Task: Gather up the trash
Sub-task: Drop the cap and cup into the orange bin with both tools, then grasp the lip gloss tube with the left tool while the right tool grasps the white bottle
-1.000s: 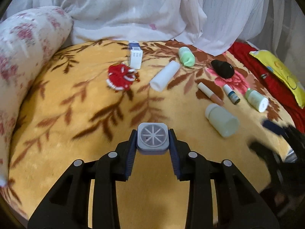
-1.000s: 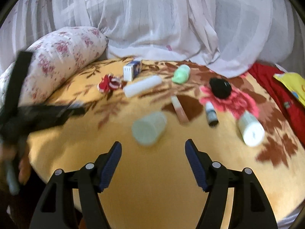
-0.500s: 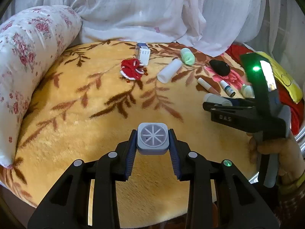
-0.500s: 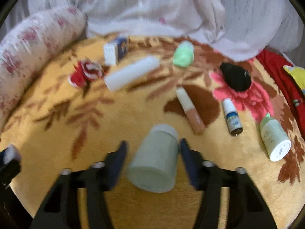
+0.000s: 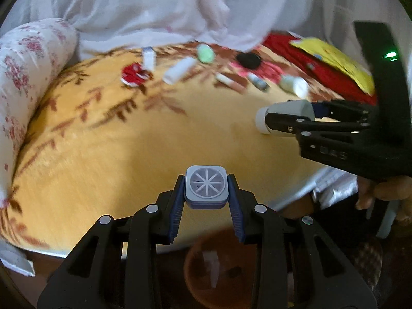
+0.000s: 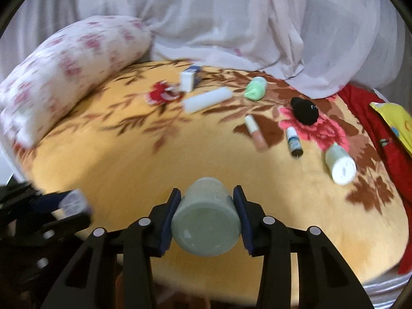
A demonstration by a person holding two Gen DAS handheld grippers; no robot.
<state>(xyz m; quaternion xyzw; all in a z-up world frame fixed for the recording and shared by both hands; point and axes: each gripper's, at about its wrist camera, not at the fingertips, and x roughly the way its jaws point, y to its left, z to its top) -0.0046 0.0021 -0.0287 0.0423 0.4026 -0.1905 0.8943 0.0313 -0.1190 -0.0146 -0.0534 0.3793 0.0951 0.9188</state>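
Observation:
My left gripper [image 5: 206, 200] is shut on a small grey square cap [image 5: 206, 188] with a star pattern, held past the bed's front edge above a brown round bin [image 5: 219, 273]. My right gripper [image 6: 206, 219] is shut on a pale green jar [image 6: 206, 221], lifted off the yellow flowered blanket [image 6: 128, 159]; the jar also shows in the left wrist view [image 5: 285, 118]. Trash still lies on the blanket: a red wrapper [image 6: 162, 95], a small box [image 6: 189, 78], a white tube [image 6: 206, 100], a green bottle [image 6: 255, 88], a lip tube [image 6: 255, 131], a dropper bottle [image 6: 293, 143] and a white bottle [image 6: 340, 163].
A floral bolster pillow [image 6: 67, 69] lies along the left. White curtains [image 6: 231, 20] hang behind. A black pouch [image 6: 305, 110], red cloth [image 6: 381, 128] and a yellow packet [image 6: 396, 121] are at the right. My left gripper shows in the right wrist view [image 6: 69, 203].
My right gripper closed on the pale green jar and lifted it back toward the bed's edge. My left gripper pulled back with the cap until it hangs over the brown bin.

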